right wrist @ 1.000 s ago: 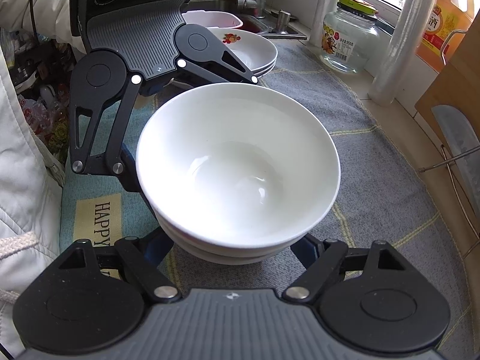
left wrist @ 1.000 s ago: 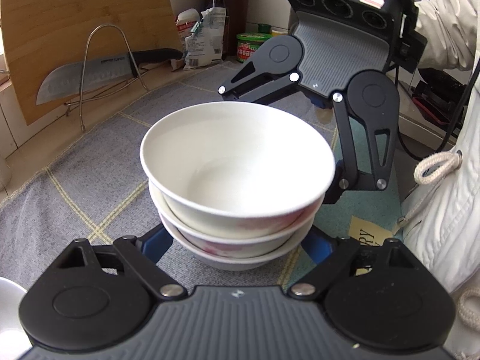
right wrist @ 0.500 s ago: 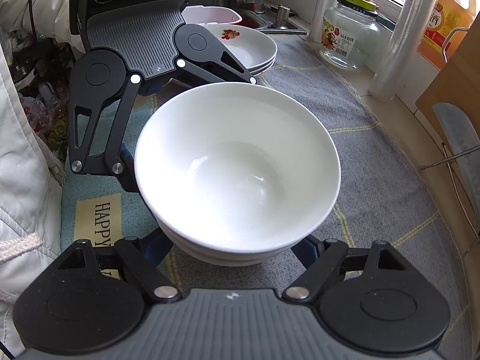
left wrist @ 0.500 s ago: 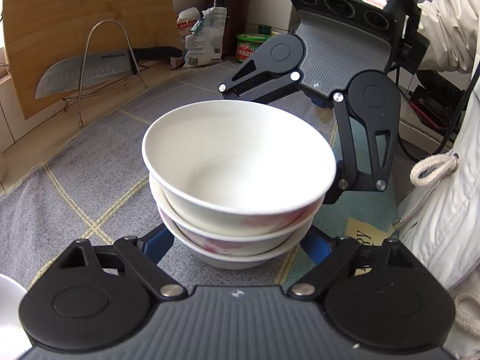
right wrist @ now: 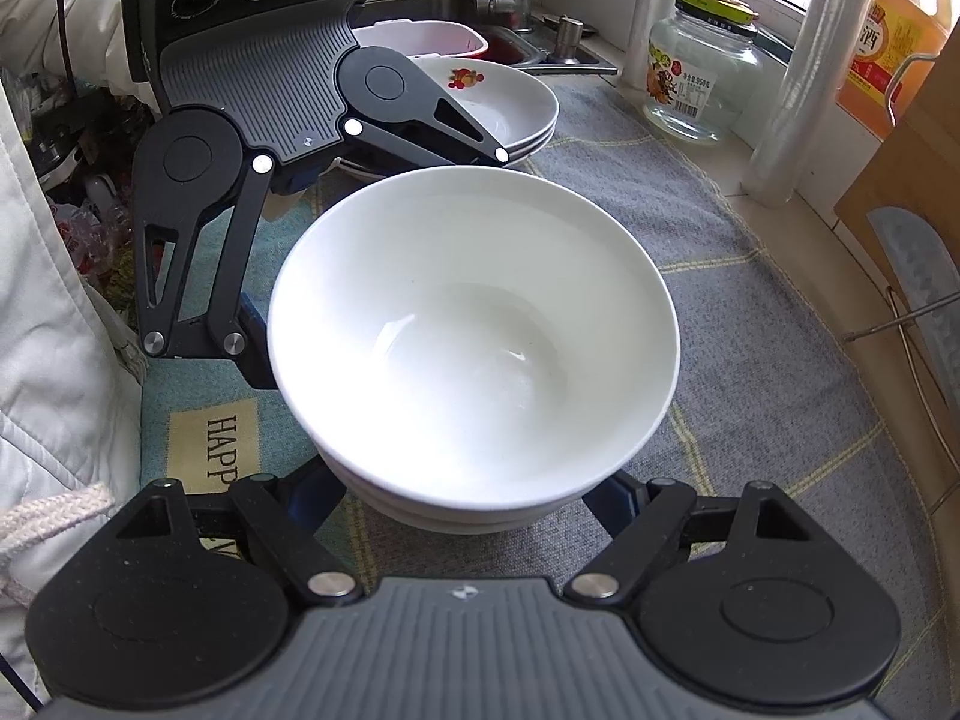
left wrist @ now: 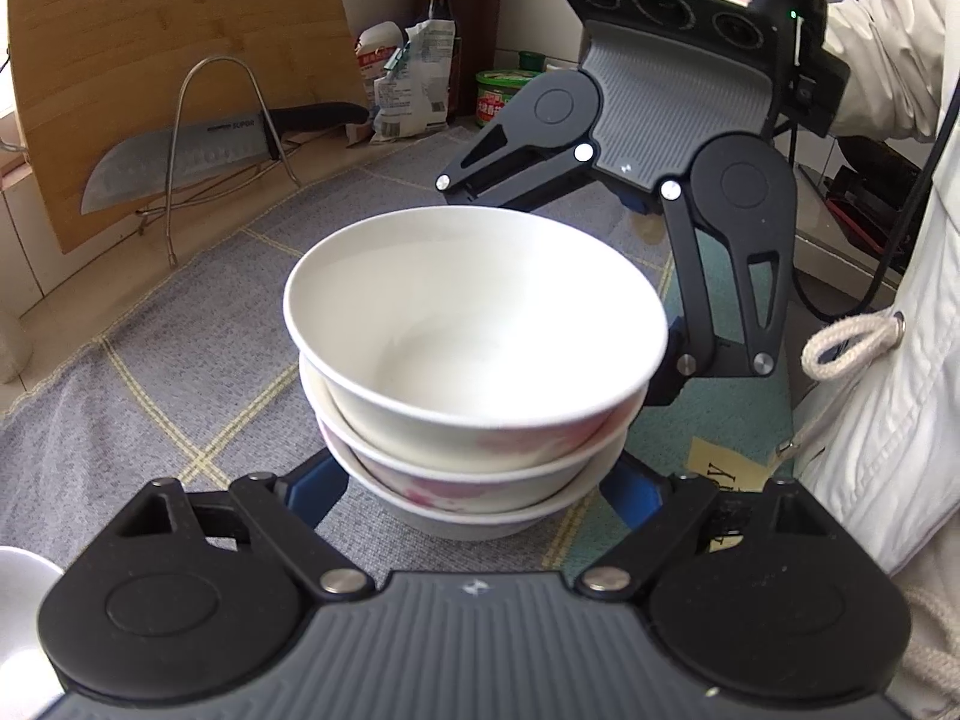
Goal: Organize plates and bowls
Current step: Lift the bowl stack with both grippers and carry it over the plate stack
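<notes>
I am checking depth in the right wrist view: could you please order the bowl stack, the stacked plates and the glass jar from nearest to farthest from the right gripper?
From the right gripper:
1. Bowl stack, centre, between its fingers.
2. Stacked plates, beyond the bowls, partly behind the left gripper.
3. Glass jar, far right, by the window.

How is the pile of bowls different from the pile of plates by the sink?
The bowls are deep and steep-sided; the plates are wide and shallow. The top bowl is plain white inside; the top plate has a red picture. Both grippers flank the bowls; nothing touches the plates. Both piles are white and sit on the grey mat.
</notes>
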Demonstrator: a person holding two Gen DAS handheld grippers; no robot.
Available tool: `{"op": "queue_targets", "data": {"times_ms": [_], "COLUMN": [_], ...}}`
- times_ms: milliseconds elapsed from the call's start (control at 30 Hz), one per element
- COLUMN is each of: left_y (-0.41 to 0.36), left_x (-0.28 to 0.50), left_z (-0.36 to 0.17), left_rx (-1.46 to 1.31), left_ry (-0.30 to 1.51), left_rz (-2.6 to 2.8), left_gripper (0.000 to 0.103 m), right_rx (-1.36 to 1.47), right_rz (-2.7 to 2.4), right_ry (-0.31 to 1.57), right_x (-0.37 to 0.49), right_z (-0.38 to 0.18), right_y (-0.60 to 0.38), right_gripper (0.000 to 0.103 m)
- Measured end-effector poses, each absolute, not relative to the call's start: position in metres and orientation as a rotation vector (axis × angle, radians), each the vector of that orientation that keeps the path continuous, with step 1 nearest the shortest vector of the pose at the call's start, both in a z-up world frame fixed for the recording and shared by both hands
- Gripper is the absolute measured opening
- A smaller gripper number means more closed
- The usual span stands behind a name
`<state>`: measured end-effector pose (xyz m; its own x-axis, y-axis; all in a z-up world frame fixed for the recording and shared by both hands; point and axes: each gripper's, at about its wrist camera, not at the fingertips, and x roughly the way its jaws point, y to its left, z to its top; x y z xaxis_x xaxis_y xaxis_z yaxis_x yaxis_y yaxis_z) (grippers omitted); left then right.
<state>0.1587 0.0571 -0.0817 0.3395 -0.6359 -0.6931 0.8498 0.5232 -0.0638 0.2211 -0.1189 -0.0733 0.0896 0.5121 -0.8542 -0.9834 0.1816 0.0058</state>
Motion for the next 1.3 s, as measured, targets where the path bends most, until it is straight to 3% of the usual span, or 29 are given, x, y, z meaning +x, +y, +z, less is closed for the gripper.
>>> {"op": "queue_targets", "data": {"times_ms": [600, 1300], "left_y": [0.088, 0.194], "left_x": [0.145, 0.129], "left_z": [-0.055, -0.036], "left_rx": [0.306, 0.311], "left_ry": [0.709, 0.696], "left_rz": [-0.905, -0.710], "left_gripper": [0.090, 0.090], "right_rx": [-0.729, -0.809], "right_rz": [1.339, 1.480], "right_ry": [0.818, 0.706], "right_x": [0.226, 0.235], "right_z": [-0.046, -0.035], "right_y": [-0.091, 0.028], "right_gripper": [0.088, 0.088]}}
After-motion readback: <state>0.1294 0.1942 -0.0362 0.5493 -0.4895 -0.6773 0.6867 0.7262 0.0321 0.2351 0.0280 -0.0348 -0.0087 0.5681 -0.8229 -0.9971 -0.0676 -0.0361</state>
